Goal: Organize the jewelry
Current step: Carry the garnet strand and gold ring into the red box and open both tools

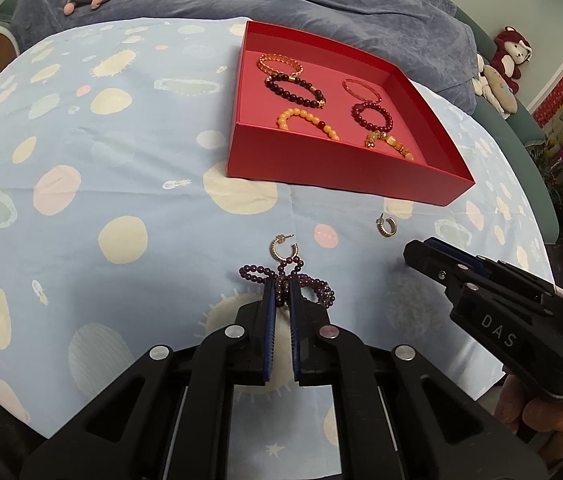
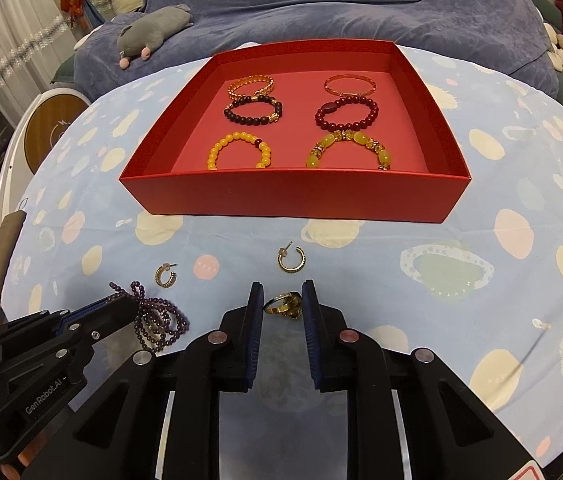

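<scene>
left wrist view, bottom centre of the frame: the left gripper (image 1: 282, 292) has its jaws drawn nearly together, pinching the purple bead necklace (image 1: 313, 286), whose loops spill out on both sides of the fingertips onto the spotted blue tablecloth (image 1: 81, 200). just above it lies a gold hoop earring (image 1: 281, 246); a second hoop earring (image 1: 386, 225) sits further right, below the red box (image 1: 341, 176) in the upper right.

right wrist view, bottom centre: the right gripper (image 2: 281, 300) stands partly open, its blue pads on either side of a gold ring (image 2: 281, 305) lying on the cloth; whether the pads touch the ring i cannot tell. it points straight toward the box's near wall. the left gripper enters from the lower left, angled in low over the cloth.

inside the box six bracelets lie in two columns, among them a yellow bead bracelet (image 2: 239, 156) at the front left and a thin gold bangle (image 2: 350, 84) at the back right.

a bare hand (image 1: 549, 412) grips the right tool's handle at the lower right of the left wrist view.
</scene>
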